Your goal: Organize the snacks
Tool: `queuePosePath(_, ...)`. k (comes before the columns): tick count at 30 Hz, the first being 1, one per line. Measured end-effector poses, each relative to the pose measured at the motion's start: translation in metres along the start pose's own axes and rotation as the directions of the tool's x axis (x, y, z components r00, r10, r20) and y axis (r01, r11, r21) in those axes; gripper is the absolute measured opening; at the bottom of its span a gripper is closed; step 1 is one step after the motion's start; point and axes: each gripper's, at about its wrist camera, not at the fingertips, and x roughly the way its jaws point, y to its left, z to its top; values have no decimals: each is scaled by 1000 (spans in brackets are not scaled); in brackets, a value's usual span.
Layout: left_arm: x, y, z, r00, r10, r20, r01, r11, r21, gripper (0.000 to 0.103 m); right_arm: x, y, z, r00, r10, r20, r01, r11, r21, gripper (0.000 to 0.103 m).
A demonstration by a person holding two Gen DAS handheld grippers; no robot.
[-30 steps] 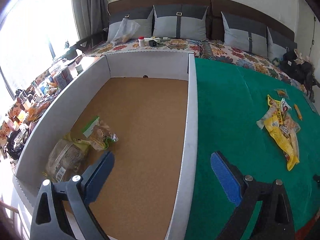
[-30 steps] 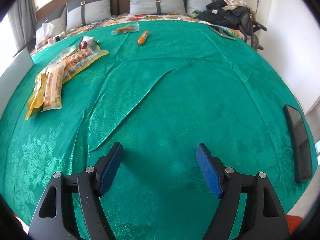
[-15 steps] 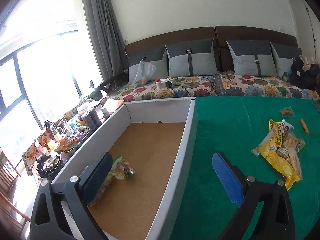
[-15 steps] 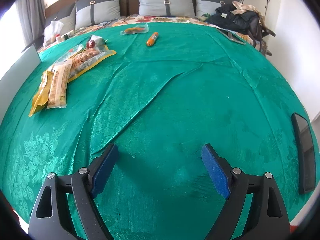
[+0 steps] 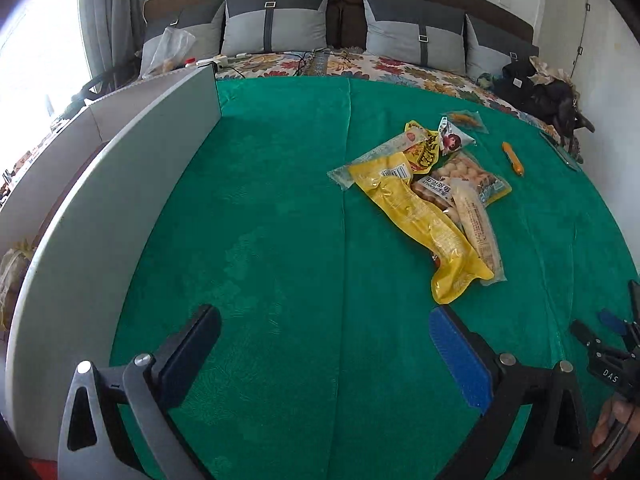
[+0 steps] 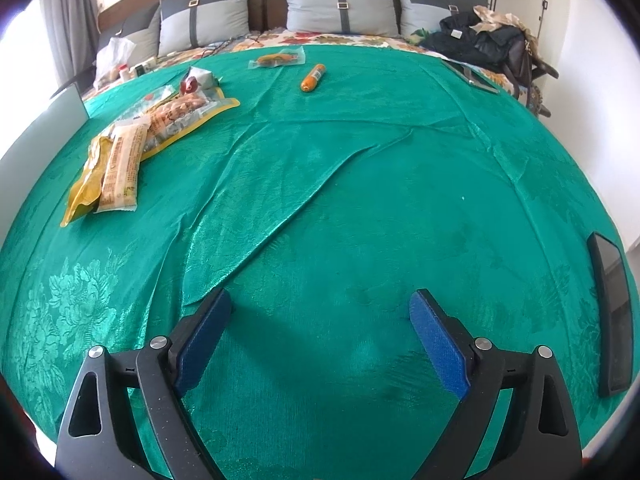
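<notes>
Green damask cloth [image 6: 360,184], shiny and creased, covers the counter, with a sofa and grey cushions behind it. Change since a second ago: the left wrist view was looking down into the white box [image 5: 100,208] with its cork-brown floor and two bagged snacks inside; now it looks across the cloth at the loose snack pile [image 5: 432,200], the box wall sitting at the left edge. So one drop-off looks finished and the left hand is heading back for the next pick. Left tongs [image 5: 324,344] are spread wide, nothing between the blue pads, hovering over bare cloth short of the pile. Right tongs [image 6: 320,332] are opening, nothing between them either, parked over empty cloth well apart from any snack; that view barely shifted. Snacks left to sort: a long yellow crinkly pouch [image 5: 416,216], a pale slim stick pack [image 5: 478,224] lying over it, a clear bag of round peanuts-like bits [image 5: 464,172], a small red-and-white sachet [image 5: 452,140], all overlapping; an orange sausage-shaped tube [image 5: 513,159] lies alone just beyond, and a small clear packet [image 6: 276,58] further back. Films are glossy, soft, slippery, flat, so likely need a low edge pinch. A dark flat phone-like slab [image 6: 612,320] rests at the cloth's right edge. Most of the task looks still ahead.
</notes>
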Motion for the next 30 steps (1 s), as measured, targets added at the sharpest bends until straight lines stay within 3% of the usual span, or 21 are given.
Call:
queuePosePath(3,23,1,-7,1000,6,-30,-7,1000,-28,103,0,0,0,1000,1,1,-1,1000,-1,93)
queuePosePath(8,56,2,-15,996,43,-78,-41,999,22,103,0,0,0,1000,1,2,-1,1000,-2,94)
queuePosePath(9,53,2,-16,998,45,-38,-43,999,33,103,0,1,0,1000,1,3,-1,1000,-2,94)
queuePosePath(16,42,1,-17,999,40,-10,-40,999,31,103,0,2,0,1000,1,8,0,1000,-3,94)
queuePosePath(30,46,-2,-21,1000,30,-6,-30,999,44,103,0,1,-1,1000,-5,20,5,1000,3,95)
